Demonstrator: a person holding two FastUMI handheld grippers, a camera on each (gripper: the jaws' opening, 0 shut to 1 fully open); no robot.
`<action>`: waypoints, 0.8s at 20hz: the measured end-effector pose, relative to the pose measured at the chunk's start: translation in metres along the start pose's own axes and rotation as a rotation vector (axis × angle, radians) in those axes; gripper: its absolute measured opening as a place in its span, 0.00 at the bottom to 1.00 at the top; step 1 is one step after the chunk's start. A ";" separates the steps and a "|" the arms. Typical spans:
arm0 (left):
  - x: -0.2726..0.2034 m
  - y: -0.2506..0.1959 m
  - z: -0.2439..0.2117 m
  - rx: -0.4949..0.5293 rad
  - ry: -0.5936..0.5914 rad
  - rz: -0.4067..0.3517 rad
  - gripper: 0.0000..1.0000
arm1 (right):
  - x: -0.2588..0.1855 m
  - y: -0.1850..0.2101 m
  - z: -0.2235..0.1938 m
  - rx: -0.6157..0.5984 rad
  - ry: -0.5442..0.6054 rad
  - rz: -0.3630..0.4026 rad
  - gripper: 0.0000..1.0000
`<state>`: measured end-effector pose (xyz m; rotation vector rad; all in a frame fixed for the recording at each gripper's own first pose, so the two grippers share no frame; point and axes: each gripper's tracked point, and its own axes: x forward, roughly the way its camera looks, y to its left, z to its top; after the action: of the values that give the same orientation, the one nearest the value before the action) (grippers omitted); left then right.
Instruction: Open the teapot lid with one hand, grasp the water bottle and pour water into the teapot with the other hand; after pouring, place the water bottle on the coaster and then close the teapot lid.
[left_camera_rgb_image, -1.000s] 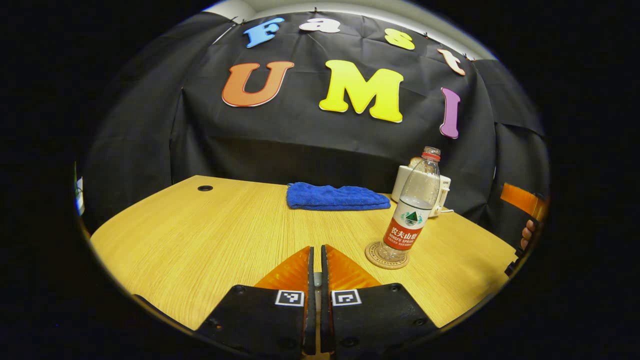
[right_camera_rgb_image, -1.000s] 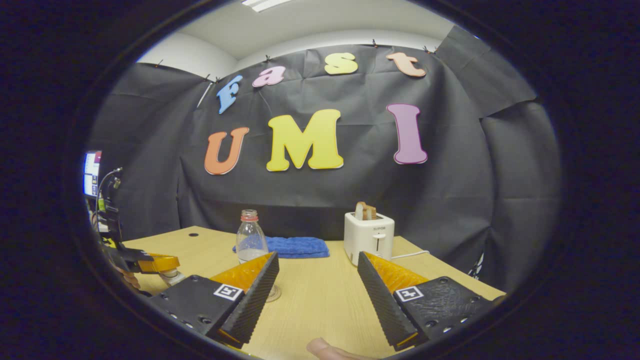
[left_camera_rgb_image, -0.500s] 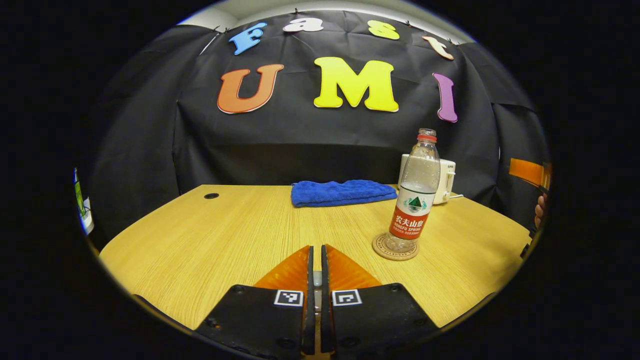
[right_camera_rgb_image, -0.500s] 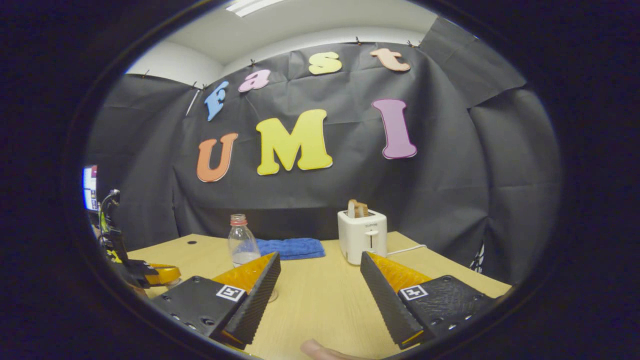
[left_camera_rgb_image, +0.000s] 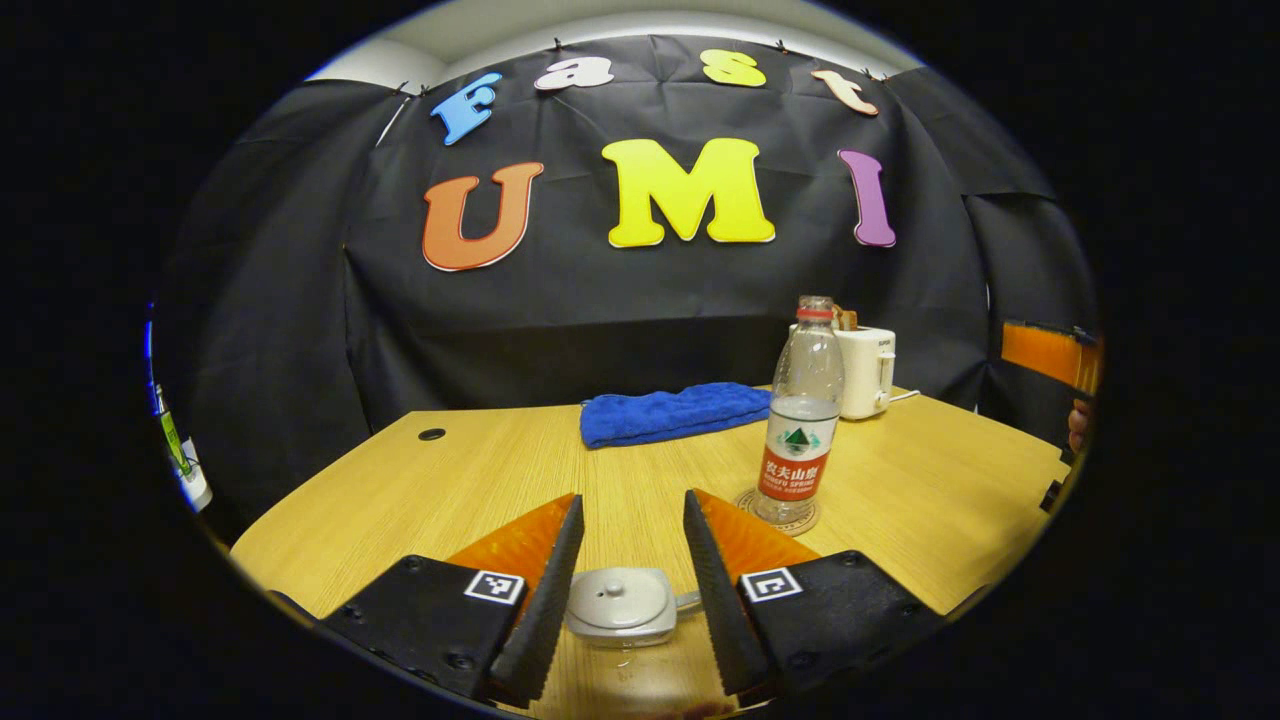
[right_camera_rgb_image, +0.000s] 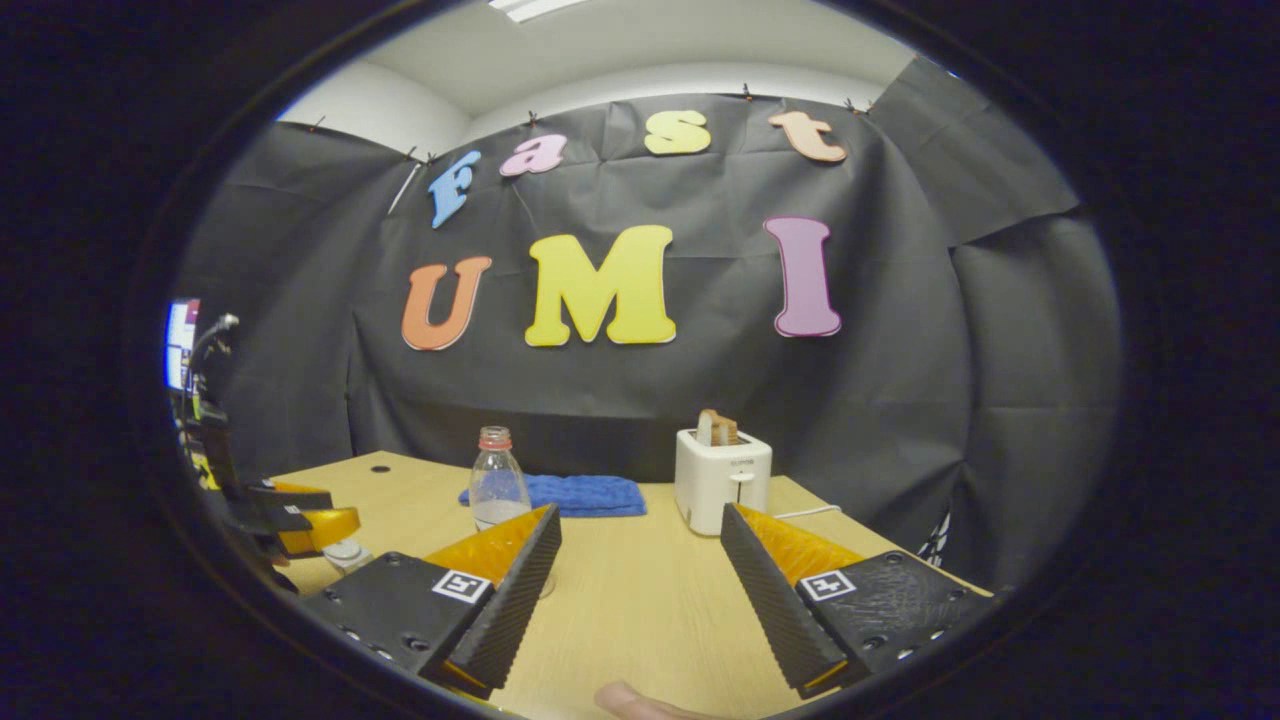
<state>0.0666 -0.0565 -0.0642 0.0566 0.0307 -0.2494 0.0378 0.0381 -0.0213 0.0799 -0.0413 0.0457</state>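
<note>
Lid (left_camera_rgb_image: 621, 596) sits between my parted left gripper (left_camera_rgb_image: 625, 523) fingers.
Right gripper (right_camera_rgb_image: 640, 535) spread, empty; bottle (left_camera_rgb_image: 803, 427) upright on coaster (left_camera_rgb_image: 744, 501).

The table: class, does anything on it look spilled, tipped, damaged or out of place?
Nothing stands out. The water bottle stands upright on the coaster, uncapped. The teapot lid sits level between the open left gripper fingers. The blue towel lies folded and the toaster stands upright. The table looks dry.

Black cloth wall (right_camera_rgb_image: 900, 400) behind a pale wooden table (left_camera_rgb_image: 420, 490); white ceiling (right_camera_rgb_image: 640, 50) with a light strip.
</note>
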 end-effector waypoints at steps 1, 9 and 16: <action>-0.007 0.002 0.012 -0.006 -0.023 0.017 0.70 | -0.004 -0.001 0.001 -0.008 0.015 -0.013 0.96; -0.057 0.009 0.058 -0.035 -0.014 0.091 1.00 | -0.051 0.002 0.040 -0.076 -0.012 -0.054 0.95; -0.086 0.012 0.064 -0.002 0.005 0.127 1.00 | -0.072 0.008 0.048 -0.120 -0.031 -0.058 0.98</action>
<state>-0.0120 -0.0278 0.0037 0.0575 0.0326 -0.1227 -0.0359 0.0393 0.0245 -0.0379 -0.0731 -0.0158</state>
